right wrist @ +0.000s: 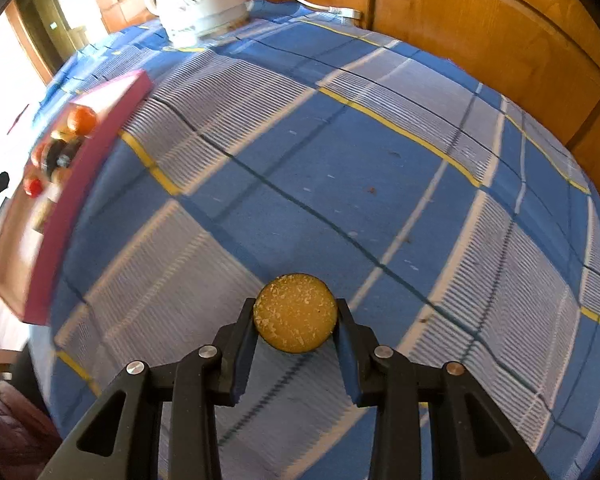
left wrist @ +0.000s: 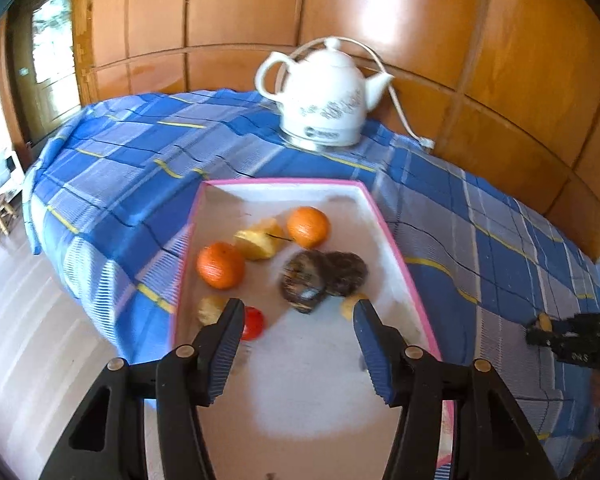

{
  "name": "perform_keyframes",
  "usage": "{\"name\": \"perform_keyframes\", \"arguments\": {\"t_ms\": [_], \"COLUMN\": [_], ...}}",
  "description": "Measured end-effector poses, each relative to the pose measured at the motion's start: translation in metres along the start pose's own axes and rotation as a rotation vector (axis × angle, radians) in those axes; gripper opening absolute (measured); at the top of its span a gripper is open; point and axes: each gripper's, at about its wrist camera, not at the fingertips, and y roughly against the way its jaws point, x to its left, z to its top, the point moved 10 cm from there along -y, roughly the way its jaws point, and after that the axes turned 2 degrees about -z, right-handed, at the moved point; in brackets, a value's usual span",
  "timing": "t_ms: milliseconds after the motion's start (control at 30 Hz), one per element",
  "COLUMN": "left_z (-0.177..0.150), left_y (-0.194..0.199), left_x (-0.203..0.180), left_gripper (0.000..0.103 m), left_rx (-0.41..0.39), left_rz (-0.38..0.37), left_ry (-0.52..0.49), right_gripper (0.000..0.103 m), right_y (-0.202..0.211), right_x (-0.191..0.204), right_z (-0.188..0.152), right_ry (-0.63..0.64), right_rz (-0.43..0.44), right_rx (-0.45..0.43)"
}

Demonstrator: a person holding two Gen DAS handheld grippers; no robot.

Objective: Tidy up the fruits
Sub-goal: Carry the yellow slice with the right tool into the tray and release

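Observation:
A pink-rimmed white tray [left wrist: 284,194] holds two oranges [left wrist: 221,265] [left wrist: 308,226], a yellow fruit piece [left wrist: 260,238], two dark brown round things [left wrist: 324,276], a small red fruit [left wrist: 254,322] and small yellow fruits [left wrist: 210,309]. My left gripper [left wrist: 297,306] hovers over the tray's near half, open, with nothing between its fingers. My right gripper [right wrist: 295,305] is shut on a round yellow speckled fruit [right wrist: 295,314], held just above the blue checked cloth, well to the right of the tray [right wrist: 88,168]. The left wrist view shows that gripper [left wrist: 556,336] at its right edge.
A white ceramic kettle [left wrist: 324,96] with a white cable [left wrist: 400,108] stands behind the tray by the wooden wall. The blue checked cloth [right wrist: 340,160] covers the whole table. The table's left edge drops to the floor beside the tray.

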Motion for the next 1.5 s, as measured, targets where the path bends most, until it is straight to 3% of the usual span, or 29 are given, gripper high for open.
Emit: {"name": "perform_keyframes", "arguments": {"t_ms": [400,633,900,1067,1233,1367,1500], "left_z": [0.002,-0.006,-0.014,-0.017,-0.016,-0.015,-0.015], "left_y": [0.013,0.014,0.011,0.008,0.009,0.01,0.014], "left_x": [0.063,0.078,0.085,0.086,0.082,0.076,0.073], "left_gripper": [0.058,0.058,0.058,0.058,0.059,0.061,0.063], "left_rx": [-0.035,-0.032,-0.017,-0.012,-0.016,-0.017,-0.021], "left_rz": [0.072,0.073,0.062,0.061,0.059,0.056,0.058], "left_ry": [0.12,0.156,0.177,0.184,0.173,0.163,0.152], "right_gripper": [0.037,0.037,0.04,0.047,0.048,0.034,0.03], "right_y": [0.037,0.015,-0.029,-0.021,-0.002,-0.004,-0.017], "right_x": [0.183,0.26,0.282,0.271,0.266,0.27,0.277], "right_z": [0.055,0.075,0.08,0.079,0.072,0.069,0.07], "right_ry": [0.218,0.296,0.29,0.252,0.275,0.306,0.311], "right_rz": [0.289,0.34,0.311,0.345,0.338,0.306,0.283], "right_rx": [-0.132,-0.105,-0.047,-0.066,-0.106,-0.114,-0.098]}}
